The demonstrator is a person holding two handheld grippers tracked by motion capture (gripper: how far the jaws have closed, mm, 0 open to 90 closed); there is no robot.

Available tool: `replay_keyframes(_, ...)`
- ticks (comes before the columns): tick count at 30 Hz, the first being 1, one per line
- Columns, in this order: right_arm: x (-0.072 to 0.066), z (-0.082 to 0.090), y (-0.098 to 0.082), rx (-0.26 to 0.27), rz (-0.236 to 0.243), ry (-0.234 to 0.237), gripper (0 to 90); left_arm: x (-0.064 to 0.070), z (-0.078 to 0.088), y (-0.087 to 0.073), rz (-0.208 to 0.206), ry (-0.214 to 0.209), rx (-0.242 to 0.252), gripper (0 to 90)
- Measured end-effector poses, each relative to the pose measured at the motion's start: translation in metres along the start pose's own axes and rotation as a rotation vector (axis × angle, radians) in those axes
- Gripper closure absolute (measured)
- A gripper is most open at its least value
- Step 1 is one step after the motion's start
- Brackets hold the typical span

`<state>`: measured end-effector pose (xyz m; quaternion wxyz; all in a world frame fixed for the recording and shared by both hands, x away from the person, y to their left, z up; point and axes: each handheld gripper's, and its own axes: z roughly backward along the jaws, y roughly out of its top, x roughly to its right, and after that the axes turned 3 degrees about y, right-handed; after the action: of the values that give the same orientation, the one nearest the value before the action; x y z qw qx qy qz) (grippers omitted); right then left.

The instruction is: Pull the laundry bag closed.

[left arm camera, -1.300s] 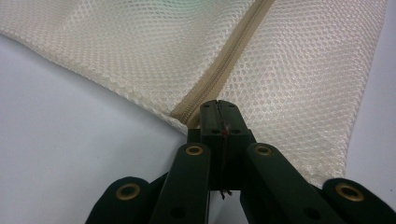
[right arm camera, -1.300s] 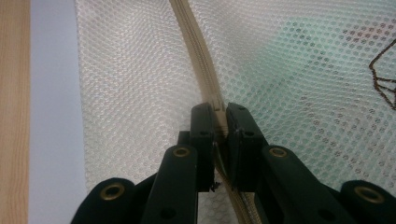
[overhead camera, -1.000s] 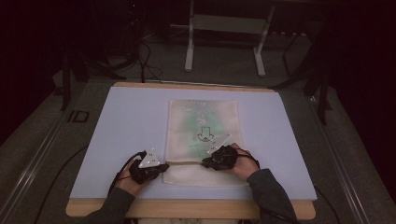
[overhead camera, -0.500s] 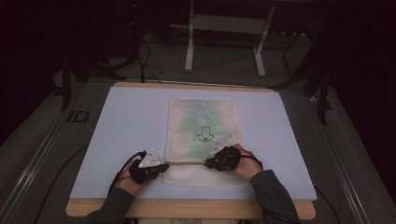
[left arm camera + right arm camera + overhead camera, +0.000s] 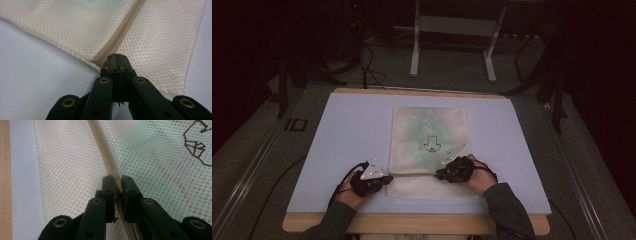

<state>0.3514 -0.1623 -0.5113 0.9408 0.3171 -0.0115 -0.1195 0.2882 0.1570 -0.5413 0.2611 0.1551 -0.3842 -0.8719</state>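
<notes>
High: bag (image 5: 429, 145) lies mid-mat (image 5: 337, 135), your grippers at its zipper | Left: left gripper (image 5: 116, 58) clamps zipper (image 5: 125, 27) end | Right: right gripper (image 5: 117, 182) pinches slider (image 5: 115, 175); likely unzipping—next, pull steadily along the track.

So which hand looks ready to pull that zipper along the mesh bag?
Probably the right gripper: its jaws pinch what looks like the slider on the zipper, while the left gripper clamps the mesh bag at its end, anchoring it.
</notes>
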Motion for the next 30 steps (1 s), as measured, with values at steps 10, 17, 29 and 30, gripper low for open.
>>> replay_keyframes(10,0.002,0.004,-0.007,0.007,-0.016,-0.010,82.2,0.000,0.000,0.000,0.002,-0.001,0.000,89.6)
replay_keyframes(17,0.003,0.008,-0.011,0.011,-0.024,-0.017,82.2,0.000,0.000,0.000,0.003,-0.001,0.001,89.7)
replay_keyframes(29,0.005,0.014,-0.018,0.012,-0.033,-0.021,82.1,0.000,0.000,0.000,0.003,-0.001,0.002,89.7)
replay_keyframes(30,0.005,0.015,-0.018,0.014,-0.033,-0.020,82.1,0.000,0.000,0.000,0.003,-0.002,0.002,89.7)
